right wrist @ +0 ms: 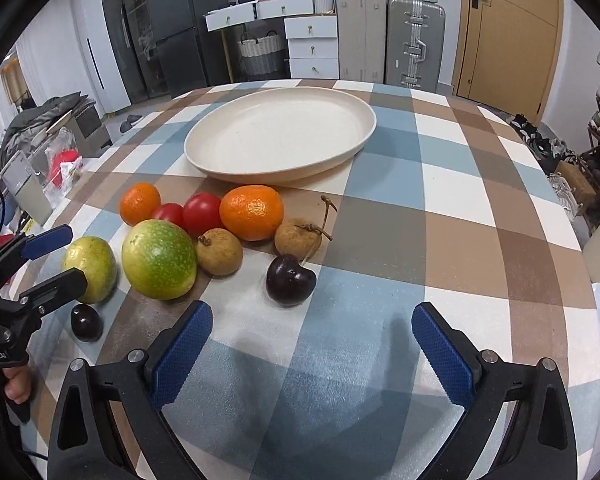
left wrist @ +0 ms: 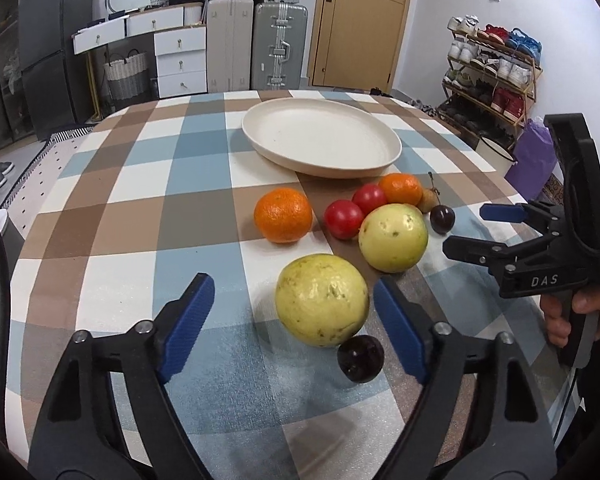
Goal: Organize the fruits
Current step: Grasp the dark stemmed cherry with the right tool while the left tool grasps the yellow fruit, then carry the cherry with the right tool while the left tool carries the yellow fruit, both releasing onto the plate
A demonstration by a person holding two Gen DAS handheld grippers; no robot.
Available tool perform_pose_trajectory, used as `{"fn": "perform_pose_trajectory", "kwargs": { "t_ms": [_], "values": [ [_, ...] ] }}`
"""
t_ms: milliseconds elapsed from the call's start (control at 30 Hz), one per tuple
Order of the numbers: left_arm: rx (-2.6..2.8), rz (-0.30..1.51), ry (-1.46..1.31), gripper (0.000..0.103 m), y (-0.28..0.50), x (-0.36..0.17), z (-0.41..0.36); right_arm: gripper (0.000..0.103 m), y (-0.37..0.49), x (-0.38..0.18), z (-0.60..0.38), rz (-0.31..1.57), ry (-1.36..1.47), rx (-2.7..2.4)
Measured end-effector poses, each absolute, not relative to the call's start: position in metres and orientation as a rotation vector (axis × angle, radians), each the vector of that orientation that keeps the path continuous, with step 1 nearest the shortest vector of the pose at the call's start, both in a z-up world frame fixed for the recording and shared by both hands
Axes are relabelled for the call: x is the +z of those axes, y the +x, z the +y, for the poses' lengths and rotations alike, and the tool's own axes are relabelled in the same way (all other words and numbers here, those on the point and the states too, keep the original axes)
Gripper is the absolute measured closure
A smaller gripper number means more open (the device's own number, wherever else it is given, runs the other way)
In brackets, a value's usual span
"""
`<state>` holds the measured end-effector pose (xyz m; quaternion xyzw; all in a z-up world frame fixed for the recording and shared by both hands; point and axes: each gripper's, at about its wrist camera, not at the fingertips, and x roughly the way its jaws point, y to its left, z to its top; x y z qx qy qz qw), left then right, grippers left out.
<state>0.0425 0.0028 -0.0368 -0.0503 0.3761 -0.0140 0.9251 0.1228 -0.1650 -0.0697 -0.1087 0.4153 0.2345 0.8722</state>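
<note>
A cream plate [left wrist: 380, 160] [right wrist: 204, 160] sits empty at the table's far side. In front of it lie two oranges [left wrist: 283, 215] [right wrist: 252, 212], two red tomatoes [left wrist: 343, 219] [right wrist: 201, 213], two yellow-green guavas [left wrist: 322, 299] [right wrist: 159, 259], two brown longans [right wrist: 219, 251] and two dark cherries [left wrist: 360, 358] [right wrist: 291, 280]. My left gripper [left wrist: 294, 296] is open, its fingers either side of the near guava without touching. My right gripper [right wrist: 312, 320] is open and empty, just short of a cherry; it also shows in the left wrist view [left wrist: 462, 230].
The table carries a blue, brown and white checked cloth [right wrist: 420, 240]. Drawers, suitcases [left wrist: 280, 46] and a door stand behind it. A shoe rack [left wrist: 492, 72] is at the right, clutter and bags [right wrist: 60, 160] at the left.
</note>
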Motion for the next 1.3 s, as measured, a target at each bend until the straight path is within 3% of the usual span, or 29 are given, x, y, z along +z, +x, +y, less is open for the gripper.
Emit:
{"fn": "perform_pose_trajectory", "kwargs": {
  "t_ms": [233,400,600,1300],
  "values": [
    [-0.113,0.81,-0.116,0.054,0.048,-0.043,-0.002,0.027,0.134,-0.074,-0.159,0.874,-0.238,0.494],
    [-0.122,0.811,-0.118,0.055,0.048,-0.043,-0.004,0.053,0.132,-0.072,-0.155,0.863,-0.262,0.512],
    [-0.116,0.779,-0.153,0.055,0.044,-0.037,0.002,0.076,0.129,-0.071,-0.153,0.857,-0.264,0.567],
    [-0.096,0.648,-0.139,0.055,0.066,0.007,0.004,0.076,0.111,-0.029,-0.182,0.726,-0.159,0.641]
  ]
}}
